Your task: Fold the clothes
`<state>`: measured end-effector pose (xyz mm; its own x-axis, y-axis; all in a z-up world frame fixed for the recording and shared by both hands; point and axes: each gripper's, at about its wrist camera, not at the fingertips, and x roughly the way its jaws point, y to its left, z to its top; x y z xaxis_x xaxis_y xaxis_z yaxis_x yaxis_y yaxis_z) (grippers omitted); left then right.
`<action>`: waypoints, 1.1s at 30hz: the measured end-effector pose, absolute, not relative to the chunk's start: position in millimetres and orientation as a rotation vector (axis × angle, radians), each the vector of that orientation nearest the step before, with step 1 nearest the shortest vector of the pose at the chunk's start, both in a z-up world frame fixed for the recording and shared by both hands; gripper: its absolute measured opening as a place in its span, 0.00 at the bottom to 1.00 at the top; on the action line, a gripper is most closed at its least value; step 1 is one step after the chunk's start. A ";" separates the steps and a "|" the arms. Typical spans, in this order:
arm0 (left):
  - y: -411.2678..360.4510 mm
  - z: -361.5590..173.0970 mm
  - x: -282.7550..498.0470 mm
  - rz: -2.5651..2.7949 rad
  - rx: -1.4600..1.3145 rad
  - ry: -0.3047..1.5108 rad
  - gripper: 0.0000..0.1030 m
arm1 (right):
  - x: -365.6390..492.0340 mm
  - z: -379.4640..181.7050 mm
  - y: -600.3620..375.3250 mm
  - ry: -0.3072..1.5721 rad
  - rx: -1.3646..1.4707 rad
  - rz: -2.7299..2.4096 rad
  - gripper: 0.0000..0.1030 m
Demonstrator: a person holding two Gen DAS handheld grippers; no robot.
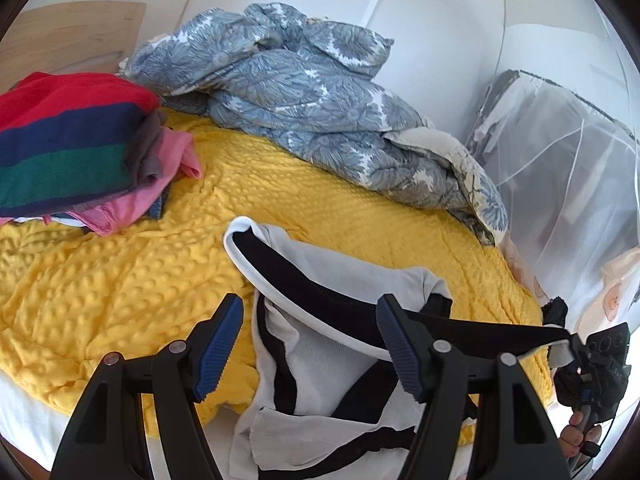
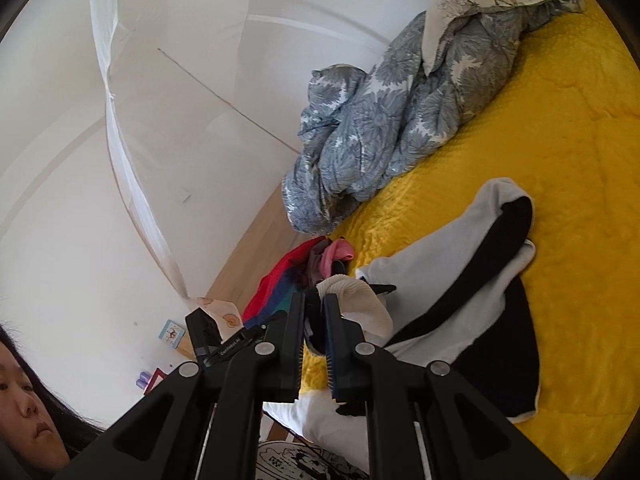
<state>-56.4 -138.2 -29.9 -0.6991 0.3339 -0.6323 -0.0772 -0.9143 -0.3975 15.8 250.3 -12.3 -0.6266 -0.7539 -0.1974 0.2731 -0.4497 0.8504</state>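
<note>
A white garment with black stripes (image 1: 320, 360) lies crumpled on the yellow bedspread (image 1: 120, 288) at the bed's near edge. My left gripper (image 1: 310, 344) is open above its middle, with cloth between the two fingers but no grip. My right gripper (image 2: 314, 328) is shut on a black-and-white edge of the same garment (image 2: 460, 280) and holds it pulled taut; it also shows at the far right of the left wrist view (image 1: 592, 364).
A stack of folded clothes, red, navy, green and pink (image 1: 76, 152), sits at the left of the bed. A crumpled blue floral duvet (image 1: 312, 96) lies along the wall side. A white mosquito net (image 1: 568, 184) hangs at the right.
</note>
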 end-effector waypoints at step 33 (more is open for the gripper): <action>-138.3 -128.1 -77.7 2.315 -1.662 -0.395 0.74 | 1.6 -112.5 282.7 -1.235 1.500 -2.288 0.57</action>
